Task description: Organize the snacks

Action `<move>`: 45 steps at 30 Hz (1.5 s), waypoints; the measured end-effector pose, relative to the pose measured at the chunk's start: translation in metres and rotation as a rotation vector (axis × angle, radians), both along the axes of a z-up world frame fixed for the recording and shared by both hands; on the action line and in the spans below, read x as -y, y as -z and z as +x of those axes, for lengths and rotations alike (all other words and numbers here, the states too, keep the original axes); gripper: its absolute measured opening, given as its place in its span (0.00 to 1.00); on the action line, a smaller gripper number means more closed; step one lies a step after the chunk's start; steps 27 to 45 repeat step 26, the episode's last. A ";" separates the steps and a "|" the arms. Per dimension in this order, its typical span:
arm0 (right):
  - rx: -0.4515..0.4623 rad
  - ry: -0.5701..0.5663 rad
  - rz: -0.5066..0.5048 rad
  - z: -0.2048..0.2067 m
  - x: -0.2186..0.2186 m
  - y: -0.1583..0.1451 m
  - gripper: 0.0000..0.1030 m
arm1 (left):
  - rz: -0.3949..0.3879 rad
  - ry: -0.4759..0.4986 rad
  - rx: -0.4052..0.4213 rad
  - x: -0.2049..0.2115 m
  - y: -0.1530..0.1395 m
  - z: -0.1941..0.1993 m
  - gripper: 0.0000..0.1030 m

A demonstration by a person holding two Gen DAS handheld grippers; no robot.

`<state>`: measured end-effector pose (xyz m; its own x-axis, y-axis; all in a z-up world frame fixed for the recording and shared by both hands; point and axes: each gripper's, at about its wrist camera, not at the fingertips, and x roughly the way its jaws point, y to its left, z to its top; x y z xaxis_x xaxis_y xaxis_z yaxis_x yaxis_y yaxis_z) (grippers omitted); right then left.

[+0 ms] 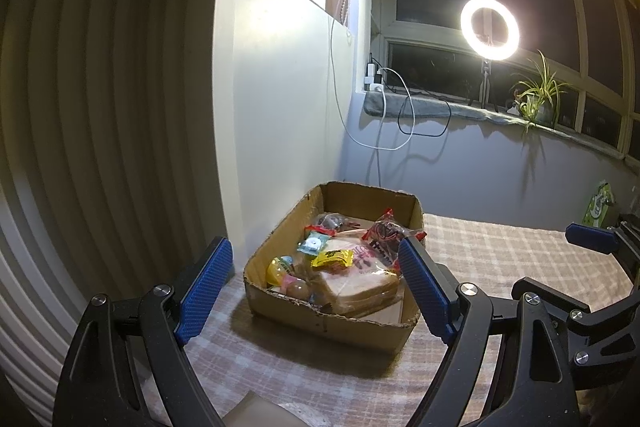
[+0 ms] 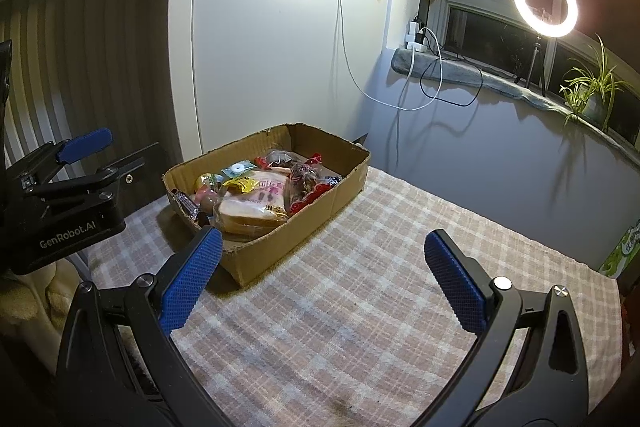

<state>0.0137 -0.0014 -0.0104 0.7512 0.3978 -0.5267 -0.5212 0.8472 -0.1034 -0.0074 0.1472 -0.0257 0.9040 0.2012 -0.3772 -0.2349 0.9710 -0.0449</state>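
— Jaws first: how do they stand on the left gripper [image 1: 316, 287]?

— Spread wide, nothing between them. Its blue pads [image 1: 206, 289] touch nothing; seen along the fingers, they frame the near end of the cardboard box [image 1: 332, 323].

— And the right gripper [image 2: 324, 283]?

— Also spread wide and empty, hovering above the checked cloth [image 2: 360, 227], to the right of the box and apart from it.

— Where are the snacks?

— All inside the box, which sits on the cloth close to the white cabinet [image 1: 280, 87]. A bagged sliced bread [image 1: 360, 287] lies at the near end, a yellow packet [image 1: 333, 259] on top of it, a red-and-clear bag [image 1: 384, 233] leaning at the right wall, and a small blue-green packet [image 1: 312, 245] further in. Round candies [image 1: 280, 269] crowd the near left corner.

— How are the tools posed?

— Both point forward and tilt down toward the tabletop. The left one sits lower left of the box; from the right wrist camera its black body shows at the left edge, level with the box.

— Anything else?

— A lit ring light [image 2: 545, 1] and a potted plant [image 2: 592, 95] stand on the windowsill.
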 end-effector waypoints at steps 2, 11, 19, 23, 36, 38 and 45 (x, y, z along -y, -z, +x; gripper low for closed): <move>-0.001 0.001 0.001 -0.001 -0.001 0.000 1.00 | 0.002 0.001 0.000 0.000 0.000 0.000 0.83; -0.006 0.002 0.003 -0.001 -0.001 0.002 1.00 | 0.007 -0.001 0.000 0.002 0.000 -0.001 0.83; -0.007 0.002 0.002 0.000 0.000 0.003 1.00 | 0.012 -0.004 0.002 0.003 0.001 -0.002 0.83; -0.008 0.002 0.003 -0.001 -0.001 0.003 1.00 | 0.024 -0.003 0.006 0.004 0.001 -0.002 0.83; -0.008 0.003 0.003 -0.001 -0.001 0.003 1.00 | 0.032 -0.008 0.021 0.004 0.000 -0.004 0.83; -0.008 0.003 0.003 -0.001 -0.001 0.003 1.00 | 0.032 -0.008 0.021 0.004 0.000 -0.004 0.83; -0.008 0.003 0.003 -0.001 -0.001 0.003 1.00 | 0.032 -0.008 0.021 0.004 0.000 -0.004 0.83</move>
